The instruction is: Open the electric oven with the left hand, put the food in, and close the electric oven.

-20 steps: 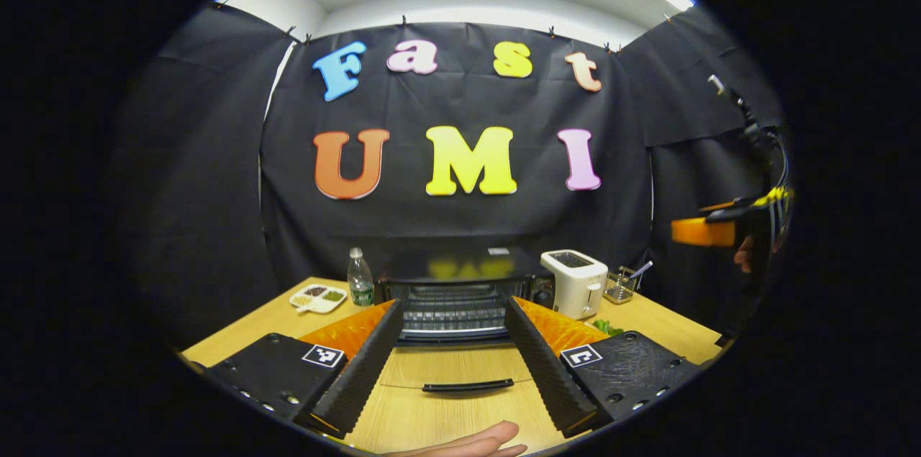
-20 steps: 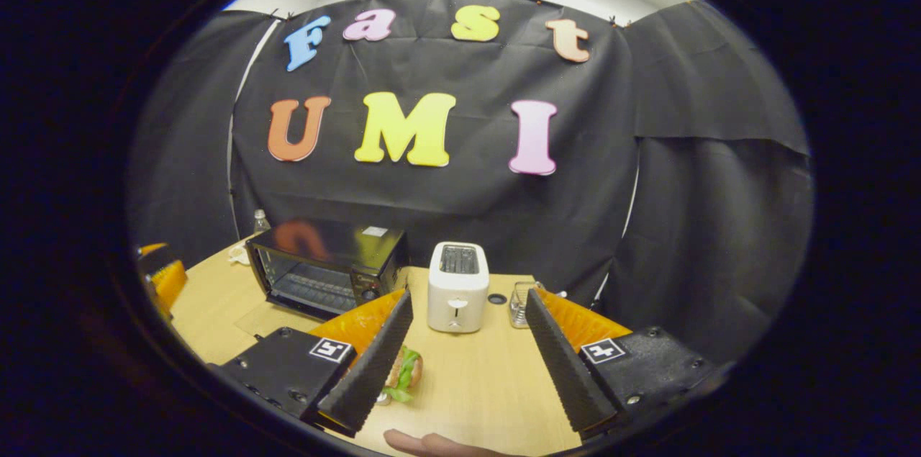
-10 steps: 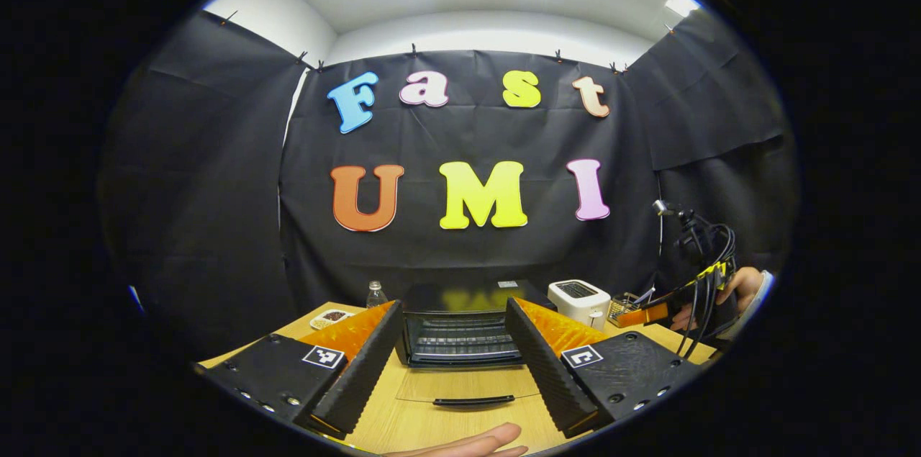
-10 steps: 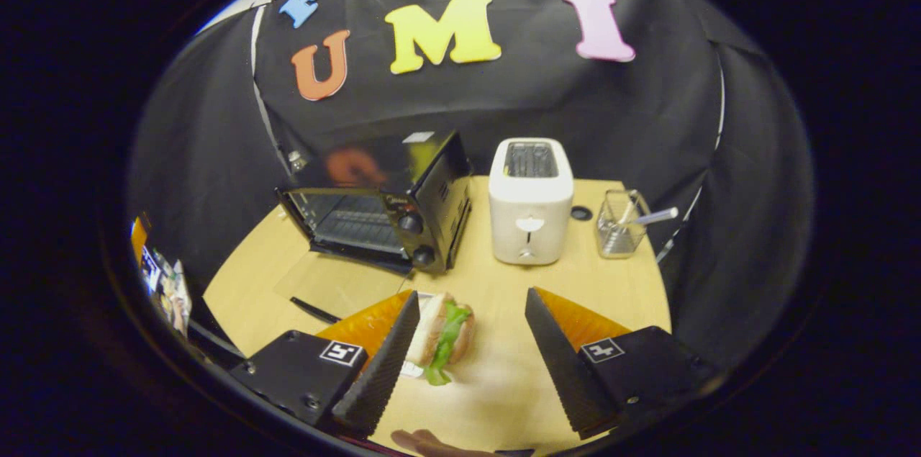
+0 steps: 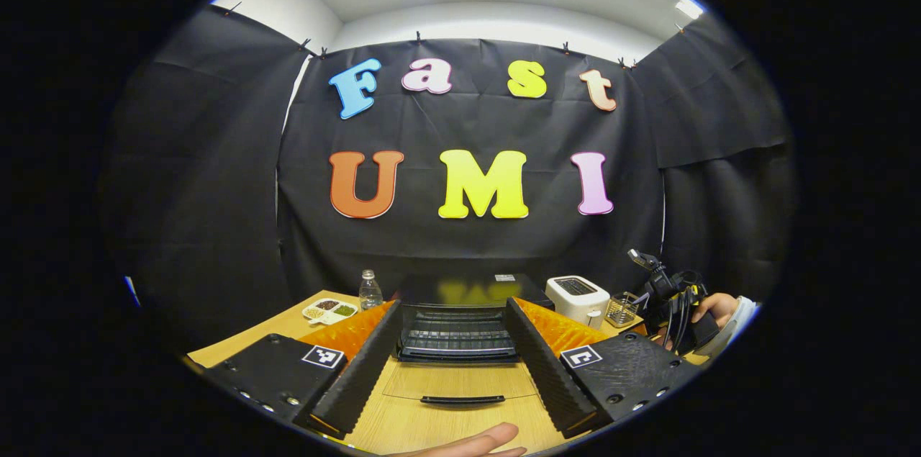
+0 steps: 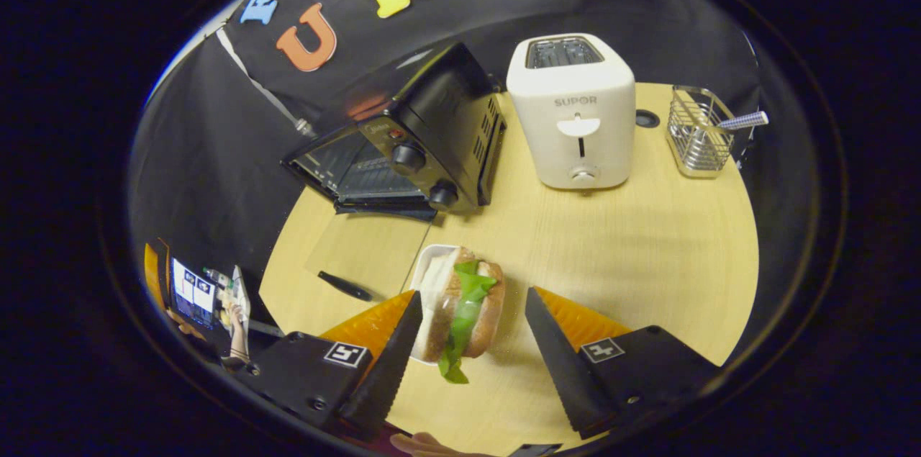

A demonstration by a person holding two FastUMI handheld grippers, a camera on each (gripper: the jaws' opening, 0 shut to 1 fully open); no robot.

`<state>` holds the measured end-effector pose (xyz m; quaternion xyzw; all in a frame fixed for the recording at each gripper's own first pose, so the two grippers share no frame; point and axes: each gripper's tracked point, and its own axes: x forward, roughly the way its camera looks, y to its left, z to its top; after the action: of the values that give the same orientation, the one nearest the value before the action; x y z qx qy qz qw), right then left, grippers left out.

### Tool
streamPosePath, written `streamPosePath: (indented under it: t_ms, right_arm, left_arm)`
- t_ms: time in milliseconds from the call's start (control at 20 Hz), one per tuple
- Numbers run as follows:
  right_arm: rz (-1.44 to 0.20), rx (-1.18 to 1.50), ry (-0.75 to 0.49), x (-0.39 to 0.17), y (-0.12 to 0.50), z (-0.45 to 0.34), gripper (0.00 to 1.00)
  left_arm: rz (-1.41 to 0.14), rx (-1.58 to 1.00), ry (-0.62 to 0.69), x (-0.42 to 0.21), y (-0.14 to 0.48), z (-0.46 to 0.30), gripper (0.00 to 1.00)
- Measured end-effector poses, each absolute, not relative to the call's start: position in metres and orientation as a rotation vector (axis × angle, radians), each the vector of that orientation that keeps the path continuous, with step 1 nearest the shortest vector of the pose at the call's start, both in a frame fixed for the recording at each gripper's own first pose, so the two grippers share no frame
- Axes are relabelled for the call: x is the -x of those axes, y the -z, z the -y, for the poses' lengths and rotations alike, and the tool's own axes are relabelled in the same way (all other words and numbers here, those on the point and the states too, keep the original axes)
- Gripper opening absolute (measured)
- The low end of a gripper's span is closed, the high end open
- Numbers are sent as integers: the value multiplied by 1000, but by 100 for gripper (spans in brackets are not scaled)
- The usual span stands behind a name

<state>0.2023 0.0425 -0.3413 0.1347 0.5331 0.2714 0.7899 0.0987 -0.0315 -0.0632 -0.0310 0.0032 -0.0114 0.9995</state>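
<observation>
My right gripper (image 6: pixel 471 363) hangs over the table with its fingers spread wide, and the sandwich (image 6: pixel 460 317) sits between them, below, with clear gaps on both sides, so nothing is gripped. The sandwich stands on edge in a small white dish (image 6: pixel 432 277), green lettuce hanging out of its near side. A thumb tip shows at the bottom edge of the right gripper view.

My left gripper (image 5: pixel 450 367) is also apart and empty, held level in front of the electric oven (image 5: pixel 460 313). Its fingers frame the open cavity, where I see the wire rack. The oven's glass door (image 5: pixel 460 381) lies folded down flat toward me, its dark handle (image 5: pixel 462 399) at the near edge, between my fingers but lower and not touched.

In the right gripper view the oven (image 6: pixel 417 144) stands far left of the sandwich, its two knobs facing me, and the lowered door reaches out just left of the dish. A white toaster (image 6: pixel 572 111) stands to the right of the oven, and a wire basket (image 6: pixel 694 129) further right. All rest on the wooden table (image 6: pixel 647 241).

From the left gripper view I see a water bottle (image 5: pixel 370 290) and a divided snack tray (image 5: pixel 329 309) to the left of the oven, and a person's hand (image 5: pixel 709 309) holding the other gripper at far right.
</observation>
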Motion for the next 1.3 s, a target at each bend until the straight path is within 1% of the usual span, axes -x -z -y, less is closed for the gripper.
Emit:
streamPosePath:
  t_ms: [100, 150, 250, 300, 350, 400, 500, 550, 600, 650, 700, 750, 800, 1050, 1300]
  right_arm:
    - [-1193, -321, -608, -201, 349, -49, 80]
    - [-1221, -338, -591, -201, 355, -51, 91]
    - [-1272, -383, -618, -193, 356, -58, 90]
    - [-1302, -407, -631, -187, 357, -63, 73]
    - [-1324, -434, -646, -182, 356, -66, 81]
    - [-1335, -459, -646, -181, 357, -69, 71]
    - [-1341, -503, -615, -179, 355, -71, 58]
    - [-1337, -514, -612, -176, 353, -72, 47]
    - [-1336, -525, -605, -173, 350, -73, 39]
    - [-1339, -540, -596, -168, 346, -74, 37]
    - [-1338, -549, -589, -164, 342, -75, 44]
    - [-1329, -554, -578, -158, 336, -74, 35]
    - [-1316, -556, -569, -155, 329, -73, 43]
    - [-1198, -600, -524, -144, 293, -82, 43]
    - [-1121, -760, -594, -121, 261, -138, 43]
  left_arm:
    - [-20, 57, 8, -103, 69, 28, 94]
    - [-26, 53, 3, -104, 72, 28, 93]
    - [-42, 33, -9, -105, 78, 27, 94]
    - [-44, 15, -21, -106, 80, 25, 94]
    - [-43, -3, -33, -106, 79, 22, 94]
    - [-43, -20, -40, -105, 80, 22, 94]
    - [-41, -41, -44, -102, 80, 23, 94]
    - [-38, -43, -38, -101, 80, 24, 94]
    - [-34, -39, -31, -100, 80, 24, 94]
    - [-32, -32, -25, -97, 79, 24, 95]
    - [-28, -24, -20, -97, 78, 23, 95]
    - [-25, -17, -18, -94, 79, 20, 95]
    - [-24, -8, -17, -93, 79, 17, 95]
    - [-22, 27, -24, -78, 85, -3, 95]
    - [-22, 46, -23, -65, 90, -23, 95]
